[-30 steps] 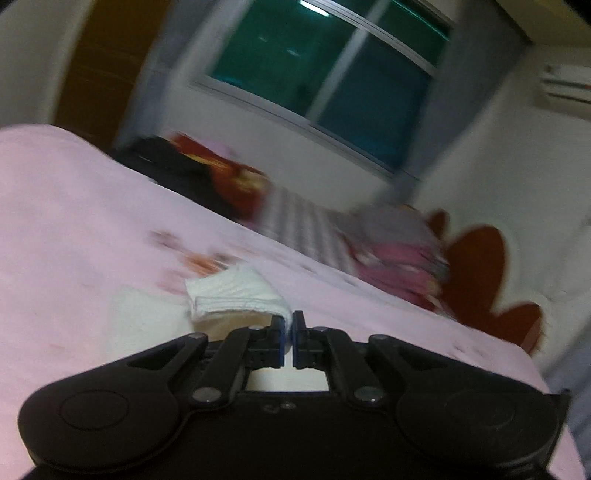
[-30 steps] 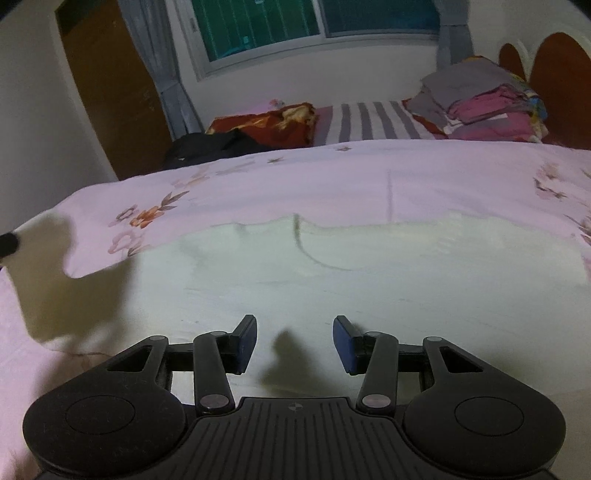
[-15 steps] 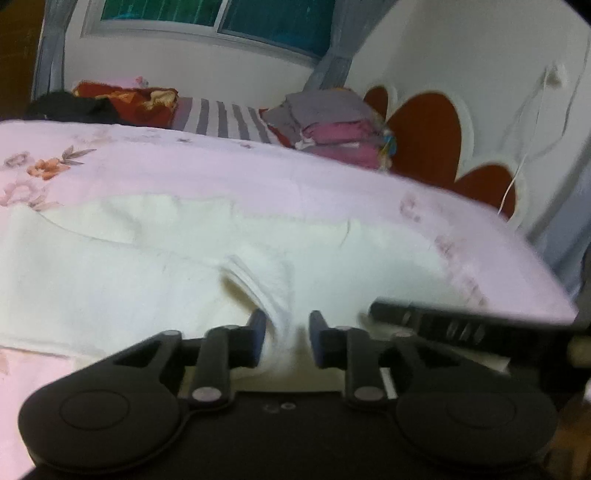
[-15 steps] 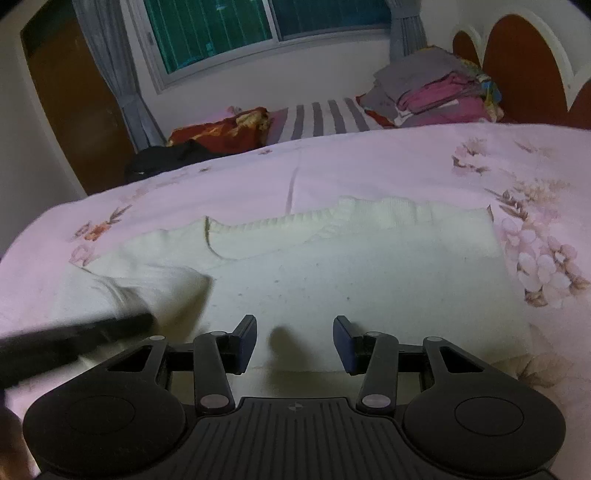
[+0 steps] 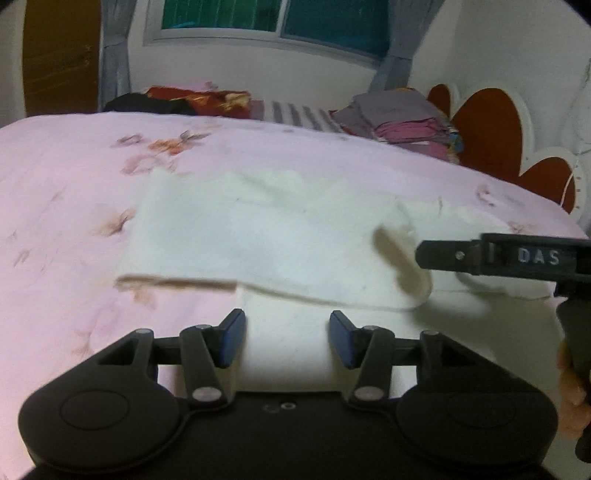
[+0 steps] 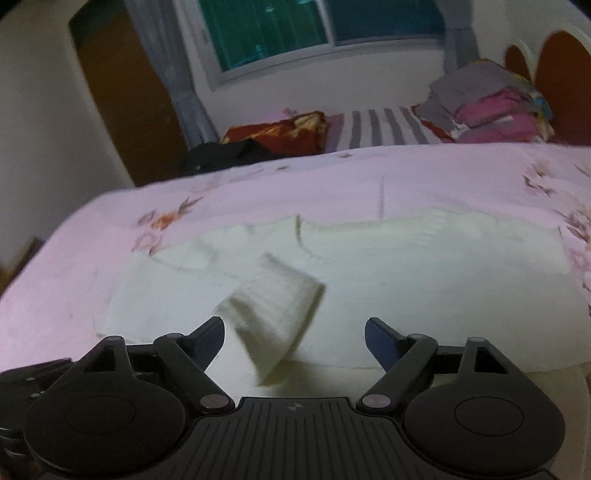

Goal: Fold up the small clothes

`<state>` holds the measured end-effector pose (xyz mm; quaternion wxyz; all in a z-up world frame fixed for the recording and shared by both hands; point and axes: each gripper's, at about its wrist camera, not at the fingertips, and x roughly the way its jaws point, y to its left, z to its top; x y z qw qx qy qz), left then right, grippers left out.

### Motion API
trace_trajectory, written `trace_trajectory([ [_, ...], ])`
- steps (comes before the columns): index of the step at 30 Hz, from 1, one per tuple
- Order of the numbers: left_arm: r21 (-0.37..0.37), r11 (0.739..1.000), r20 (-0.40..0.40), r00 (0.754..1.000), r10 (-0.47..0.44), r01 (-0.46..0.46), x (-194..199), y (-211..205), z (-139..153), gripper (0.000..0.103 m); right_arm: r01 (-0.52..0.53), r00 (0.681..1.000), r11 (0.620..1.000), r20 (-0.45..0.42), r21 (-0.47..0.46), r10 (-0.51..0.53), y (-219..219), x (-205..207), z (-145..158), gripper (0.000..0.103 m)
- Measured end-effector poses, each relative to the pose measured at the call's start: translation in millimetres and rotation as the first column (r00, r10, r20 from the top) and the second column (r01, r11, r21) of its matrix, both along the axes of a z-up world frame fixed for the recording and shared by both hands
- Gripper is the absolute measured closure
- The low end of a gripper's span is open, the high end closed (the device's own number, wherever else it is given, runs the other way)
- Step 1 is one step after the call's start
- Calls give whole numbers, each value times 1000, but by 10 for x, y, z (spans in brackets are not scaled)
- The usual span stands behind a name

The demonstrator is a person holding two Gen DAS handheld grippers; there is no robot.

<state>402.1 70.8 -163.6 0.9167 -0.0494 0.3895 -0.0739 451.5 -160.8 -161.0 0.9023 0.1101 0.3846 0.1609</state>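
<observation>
Cream knit garment (image 6: 388, 284) is lying spread across the pink floral bedspread (image 6: 424, 184), filling the middle of both frames, with one sleeve (image 6: 277, 306) lying folded diagonally over its body in the lower centre of the right wrist view. Nearest the lens, the left gripper (image 5: 287, 338) is hovering over the garment's near hem with its fingers spread apart and holding nothing; the right gripper (image 6: 294, 341) is likewise standing wide open and empty, the sleeve's end lying just beyond its fingers. In the left wrist view the right tool is showing as a dark bar at the right edge, beside that sleeve. Judging from this, the sleeve fold is looking done on one side and both tools are sitting between grasps; the next move is probably calling for pinching the opposite sleeve or the hem and carrying it over the body. Farther back, in the upper right, a stack of folded clothes (image 6: 487, 107) is resting near the headboard (image 5: 495, 133), and a window (image 6: 317, 29) is spanning the far wall.
</observation>
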Motion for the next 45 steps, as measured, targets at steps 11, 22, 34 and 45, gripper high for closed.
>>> trace_trajectory([
  [11,85,992,15,996,92,-93,25,26,-68,55,-3,999,996,-33,-88,0,306,202,-216,97],
  [22,79,986,34,989,146,-148,128,43,-74,54,107,992,991,71,-76,-102,-523,269,278,100],
  [34,42,987,66,986,154,-157,280,106,-71,90,193,976,971,-72,-139,-204,-1161,232,-260,99],
  [45,70,993,41,995,93,-96,241,112,2,88,242,963,962,-87,-126,-253,-1367,168,-323,99],
])
